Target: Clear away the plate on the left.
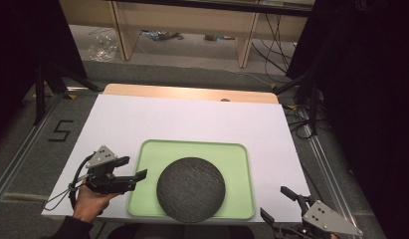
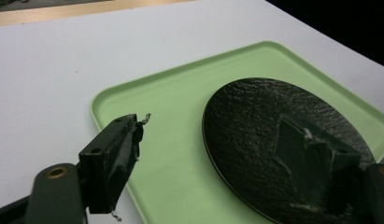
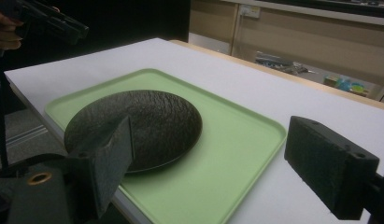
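We see the left hand come in low at the near left corner, holding the left gripper level over the white counter, jaws spread and empty, pointing at the green tray. The right gripper sits at the near right edge, jaws wide apart, also empty. A dark round plate lies in the tray's near half. The left gripper view brings out the plate's rough texture; the right gripper view shows shelving beyond the counter
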Demonstrator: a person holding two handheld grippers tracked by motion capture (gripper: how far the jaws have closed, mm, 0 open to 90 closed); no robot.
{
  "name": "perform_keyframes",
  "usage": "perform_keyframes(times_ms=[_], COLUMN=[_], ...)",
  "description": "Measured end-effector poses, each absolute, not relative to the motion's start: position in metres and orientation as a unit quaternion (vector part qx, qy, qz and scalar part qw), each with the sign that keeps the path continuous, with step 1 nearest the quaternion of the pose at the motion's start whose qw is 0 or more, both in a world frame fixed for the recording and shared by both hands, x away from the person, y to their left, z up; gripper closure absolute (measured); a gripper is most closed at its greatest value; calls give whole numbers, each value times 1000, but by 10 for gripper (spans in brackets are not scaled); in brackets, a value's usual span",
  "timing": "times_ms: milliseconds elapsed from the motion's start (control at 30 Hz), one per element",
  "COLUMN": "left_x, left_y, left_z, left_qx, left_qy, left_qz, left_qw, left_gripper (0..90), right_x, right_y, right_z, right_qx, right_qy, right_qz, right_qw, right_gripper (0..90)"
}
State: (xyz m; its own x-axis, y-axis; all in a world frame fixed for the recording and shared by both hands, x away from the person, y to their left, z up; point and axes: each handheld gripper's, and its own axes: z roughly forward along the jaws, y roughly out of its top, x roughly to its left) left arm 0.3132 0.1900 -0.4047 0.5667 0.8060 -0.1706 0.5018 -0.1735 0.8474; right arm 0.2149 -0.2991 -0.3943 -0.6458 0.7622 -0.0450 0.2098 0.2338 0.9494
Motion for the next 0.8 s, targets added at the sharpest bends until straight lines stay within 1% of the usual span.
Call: perform_keyframes(times_ms=[367,633,800], left_x=[294,295,297], left_y=[192,190,188], left_z=[-402,-404,-407], left_qx=[755,766,766], left_qy=[435,426,436], left_qz=[170,169,158], left_qw=[460,450,445], left_gripper=[215,210,207], right_x=[215,215,215], right_y=[-299,-299,-299], right_z=[-394,-394,-394], right_qx=[326,323,323], right_qy=[740,740,740], right_qz=[528,527,527], right_qw=[259,265,264], right_gripper=[166,166,166])
